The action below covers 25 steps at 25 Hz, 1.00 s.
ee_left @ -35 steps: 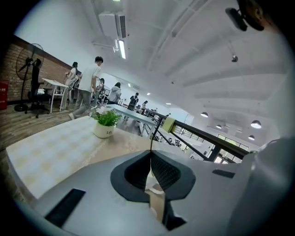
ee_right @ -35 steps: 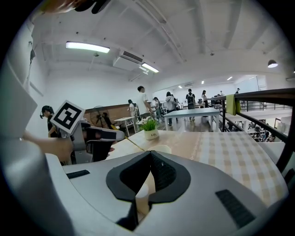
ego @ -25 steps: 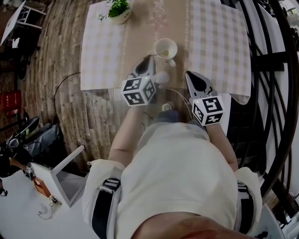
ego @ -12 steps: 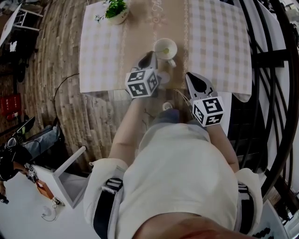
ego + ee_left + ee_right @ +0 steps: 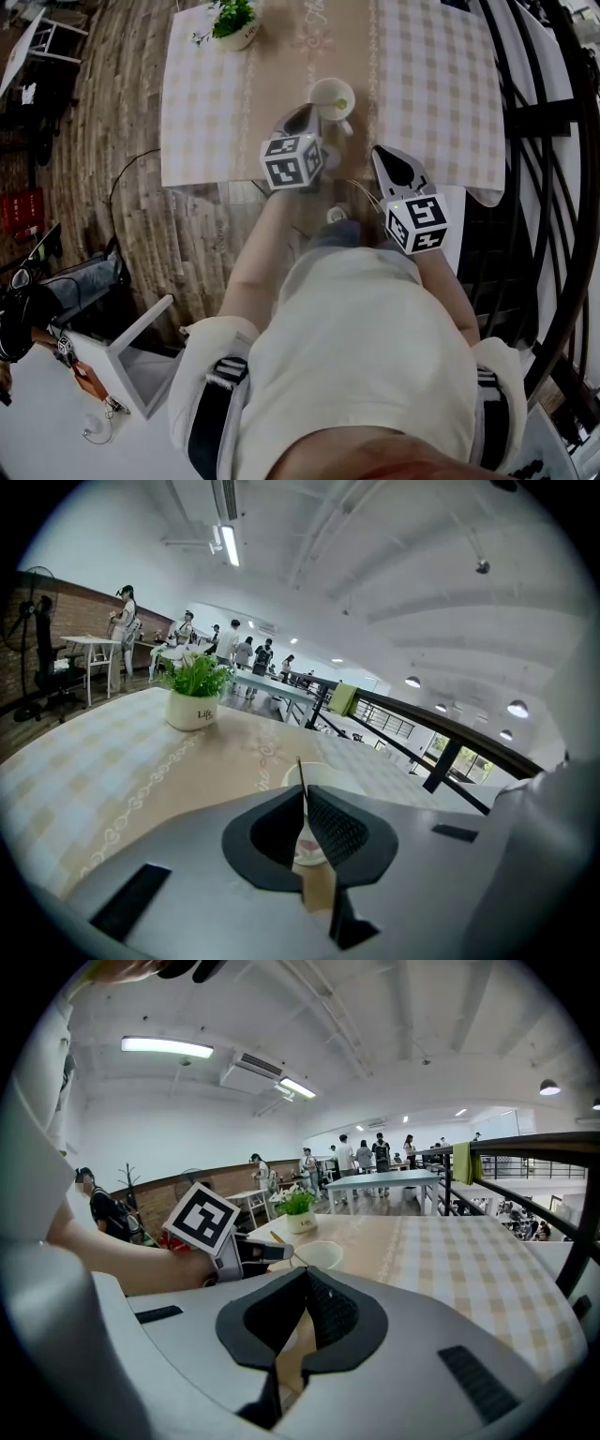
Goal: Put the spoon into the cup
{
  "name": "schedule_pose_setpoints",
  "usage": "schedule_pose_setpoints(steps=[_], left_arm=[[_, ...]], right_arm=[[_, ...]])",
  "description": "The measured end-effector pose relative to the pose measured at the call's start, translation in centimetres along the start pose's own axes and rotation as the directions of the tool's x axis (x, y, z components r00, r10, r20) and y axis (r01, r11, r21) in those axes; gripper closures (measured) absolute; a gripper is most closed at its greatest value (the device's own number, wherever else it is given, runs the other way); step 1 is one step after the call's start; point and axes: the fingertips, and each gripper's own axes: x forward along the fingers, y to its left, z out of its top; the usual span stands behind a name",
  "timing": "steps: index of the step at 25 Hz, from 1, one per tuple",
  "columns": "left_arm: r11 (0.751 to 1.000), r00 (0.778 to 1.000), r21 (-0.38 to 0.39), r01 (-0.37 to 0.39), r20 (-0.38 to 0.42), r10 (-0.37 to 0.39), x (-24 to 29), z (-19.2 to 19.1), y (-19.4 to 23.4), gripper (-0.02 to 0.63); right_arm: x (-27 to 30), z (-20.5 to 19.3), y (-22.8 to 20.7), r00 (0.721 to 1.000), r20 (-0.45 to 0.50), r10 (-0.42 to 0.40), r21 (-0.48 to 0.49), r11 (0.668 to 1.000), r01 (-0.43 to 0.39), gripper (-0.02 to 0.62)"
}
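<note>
fingers (image 5: 336, 829) of the left gripper (image 5: 302, 120) are pinched tight on the spoon (image 5: 301, 772), held right at the cup (image 5: 316, 92)'s near rim, i'm guessing so it can drop straight in. right gripper (image 5: 382, 153) is closed on nothing and sits back, probably just out of the way. count: one spoon, one cup, one potted plant (image 5: 232, 21), two grippers.
</note>
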Motion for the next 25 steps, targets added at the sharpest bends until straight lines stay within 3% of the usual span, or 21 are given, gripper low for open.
schedule_pose_setpoints(steps=[10,13,25], left_arm=[[0.999,0.999,0.026,-0.037,-0.017,0.038,-0.2,-0.5,0.2,0.597],[0.999,0.999,0.017,-0.036,-0.018,0.036,-0.5,-0.9,0.1,0.499],[0.995,0.994,-0.013,-0.095,0.045,0.095,-5.3,-0.9,-1.9,0.489]], right_arm=[[-0.7,0.2,0.2,1.0,0.015,0.012,-0.007,1.0,-0.011,0.595],[-1.1,0.3,0.3,1.0,0.02,0.022,-0.014,1.0,-0.021,0.595],[-4.3,0.7,1.1,0.994,0.033,0.108,-0.067,0.992,-0.106,0.595]])
